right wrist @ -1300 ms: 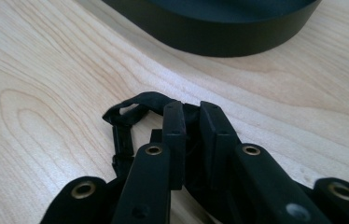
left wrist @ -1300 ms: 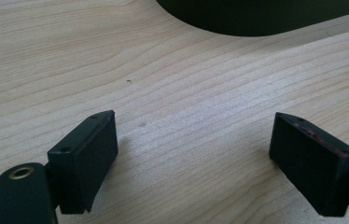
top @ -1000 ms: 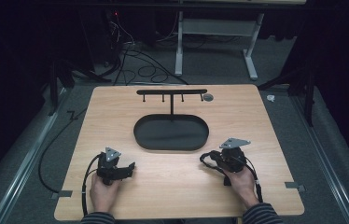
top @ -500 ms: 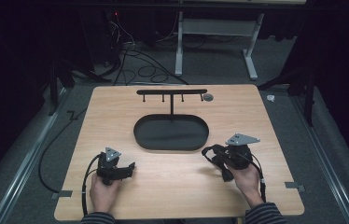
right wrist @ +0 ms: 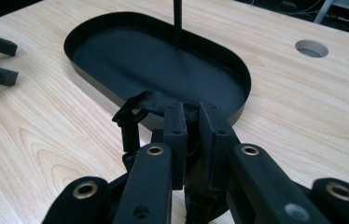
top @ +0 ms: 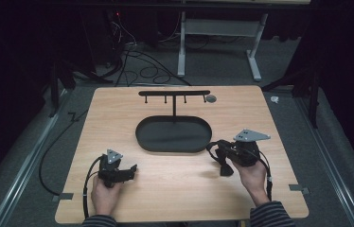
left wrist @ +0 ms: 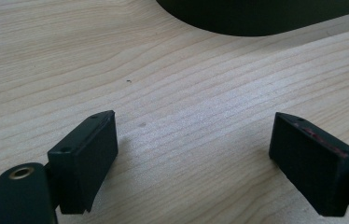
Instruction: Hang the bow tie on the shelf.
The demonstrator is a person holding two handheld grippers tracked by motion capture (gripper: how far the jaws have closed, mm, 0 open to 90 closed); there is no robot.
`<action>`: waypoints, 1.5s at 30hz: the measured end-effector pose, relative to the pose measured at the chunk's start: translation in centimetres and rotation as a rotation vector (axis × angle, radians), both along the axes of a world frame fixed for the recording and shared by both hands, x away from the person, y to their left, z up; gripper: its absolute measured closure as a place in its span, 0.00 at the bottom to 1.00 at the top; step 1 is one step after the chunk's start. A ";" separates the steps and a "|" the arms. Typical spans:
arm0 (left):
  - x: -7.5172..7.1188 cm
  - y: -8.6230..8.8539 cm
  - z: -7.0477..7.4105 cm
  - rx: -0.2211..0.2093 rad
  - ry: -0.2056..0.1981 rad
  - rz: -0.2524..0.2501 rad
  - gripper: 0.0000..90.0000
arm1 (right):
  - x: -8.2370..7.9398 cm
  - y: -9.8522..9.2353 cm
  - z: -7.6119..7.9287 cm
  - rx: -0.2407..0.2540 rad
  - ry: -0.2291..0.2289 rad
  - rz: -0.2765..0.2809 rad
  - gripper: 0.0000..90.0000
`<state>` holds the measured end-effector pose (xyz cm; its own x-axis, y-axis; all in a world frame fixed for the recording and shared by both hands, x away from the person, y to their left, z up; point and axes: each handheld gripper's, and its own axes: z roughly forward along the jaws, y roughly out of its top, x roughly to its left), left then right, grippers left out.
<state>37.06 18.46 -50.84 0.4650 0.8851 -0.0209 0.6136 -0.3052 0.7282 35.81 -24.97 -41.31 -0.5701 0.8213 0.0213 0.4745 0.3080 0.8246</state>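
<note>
Right gripper (right wrist: 190, 122) jaws pinch a black strap (right wrist: 137, 109) at the near right rim of the oval tray (top: 173, 134); left gripper (left wrist: 196, 154) jaws are spread over bare table (top: 180, 189) at near left. Risk: the limp strap may slip or snag the rim. No legible markings.

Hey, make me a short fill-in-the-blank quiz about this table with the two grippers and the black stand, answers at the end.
1. The left gripper has its jaws ____ over bare wood.
2. The right gripper is shut on a ____ strap.
3. The stand's oval tray is coloured ____.
4. The crossbar rises on a post from the ____ edge of the tray.

Answers: open; black; black; far
</note>
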 end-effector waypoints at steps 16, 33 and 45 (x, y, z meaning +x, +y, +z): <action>0.0 0.0 0.0 -0.001 0.000 0.001 0.18 | 1.4 -0.1 2.0 0.023 -0.028 0.003 0.93; 0.0 0.0 0.0 0.001 0.000 0.000 0.18 | 3.8 0.1 4.7 0.055 -0.062 -0.013 0.93; 0.0 0.0 0.0 0.000 0.000 0.001 0.18 | 5.4 0.4 4.8 0.058 -0.056 -0.027 0.93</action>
<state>37.06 18.46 -50.83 0.4646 0.8853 -0.0214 0.6137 -0.3045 0.7284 41.25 -24.59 -36.50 -0.5492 0.8349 0.0377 0.4346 0.2468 0.8661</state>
